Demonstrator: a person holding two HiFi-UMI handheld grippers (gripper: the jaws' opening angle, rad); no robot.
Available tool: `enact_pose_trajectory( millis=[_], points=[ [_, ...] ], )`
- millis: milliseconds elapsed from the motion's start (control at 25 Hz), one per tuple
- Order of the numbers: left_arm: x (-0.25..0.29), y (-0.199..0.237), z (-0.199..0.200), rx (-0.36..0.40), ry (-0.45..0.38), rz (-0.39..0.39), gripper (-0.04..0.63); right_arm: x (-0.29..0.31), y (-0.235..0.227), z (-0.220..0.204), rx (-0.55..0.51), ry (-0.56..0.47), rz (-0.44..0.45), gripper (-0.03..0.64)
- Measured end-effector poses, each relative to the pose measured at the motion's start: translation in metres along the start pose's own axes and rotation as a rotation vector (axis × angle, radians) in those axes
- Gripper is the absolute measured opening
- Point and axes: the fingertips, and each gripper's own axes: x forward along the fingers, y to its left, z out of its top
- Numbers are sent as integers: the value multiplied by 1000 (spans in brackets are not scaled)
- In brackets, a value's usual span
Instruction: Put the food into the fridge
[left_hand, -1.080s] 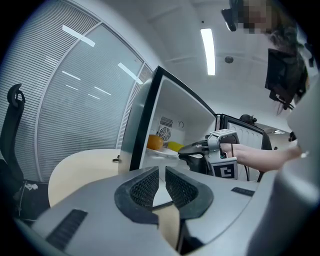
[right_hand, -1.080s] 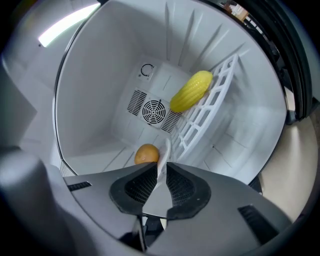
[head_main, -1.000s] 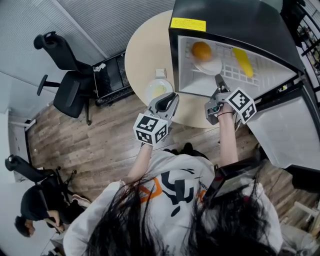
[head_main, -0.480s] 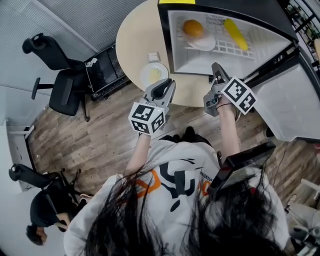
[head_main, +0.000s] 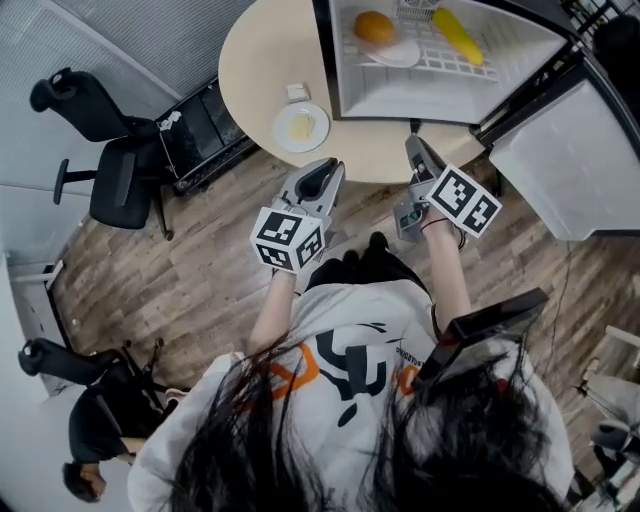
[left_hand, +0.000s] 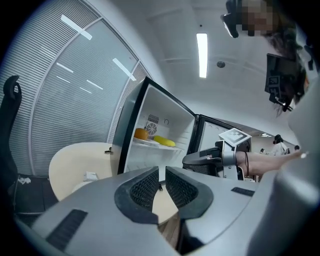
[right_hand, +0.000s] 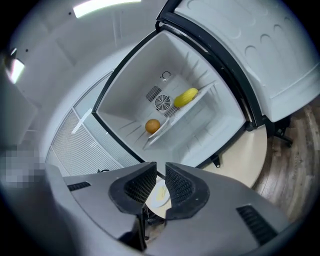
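Observation:
The small fridge (head_main: 345, 60) stands open on the round table (head_main: 260, 50). On its wire shelf lie an orange (head_main: 375, 27), a white plate (head_main: 393, 52) and a long yellow food item (head_main: 456, 35). A second plate with yellow food (head_main: 301, 127) sits on the table left of the fridge. My left gripper (head_main: 328, 170) and right gripper (head_main: 413, 146) hover side by side at the table's near edge, short of the fridge. Both are shut and hold nothing. The left gripper view shows its jaws (left_hand: 162, 172) nearly together; the right gripper view shows the same (right_hand: 161, 170), with the orange (right_hand: 152, 125) beyond.
The fridge door (head_main: 570, 170) is swung open at the right. A small white box (head_main: 297, 92) lies on the table. A black office chair (head_main: 115, 170) and a low rack (head_main: 205, 135) stand at the left on the wooden floor. Another person (head_main: 85, 440) is at the lower left.
Both grippers have drawn back from the fridge opening toward my body, and the fridge now sits higher in the head view. The right gripper has left the fridge's mouth with nothing in it.

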Motion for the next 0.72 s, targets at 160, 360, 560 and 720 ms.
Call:
enact_pose_trajectory(
  millis=[160, 360, 560, 720],
  points=[
    [-12, -7, -16, -17, 12, 0, 49, -17, -2, -24, -22, 34, -4, 63],
    [-21, -21, -22, -35, 10, 0, 48, -39, -2, -41, -58, 69, -5, 63],
    [-32, -48, -24, -32, -4, 2, 49, -63, -2, -51, -90, 81, 16, 60],
    [-46, -83, -30, -20, -13, 15, 49, -96, -7, -62, -127, 103, 46, 58]
  ],
)
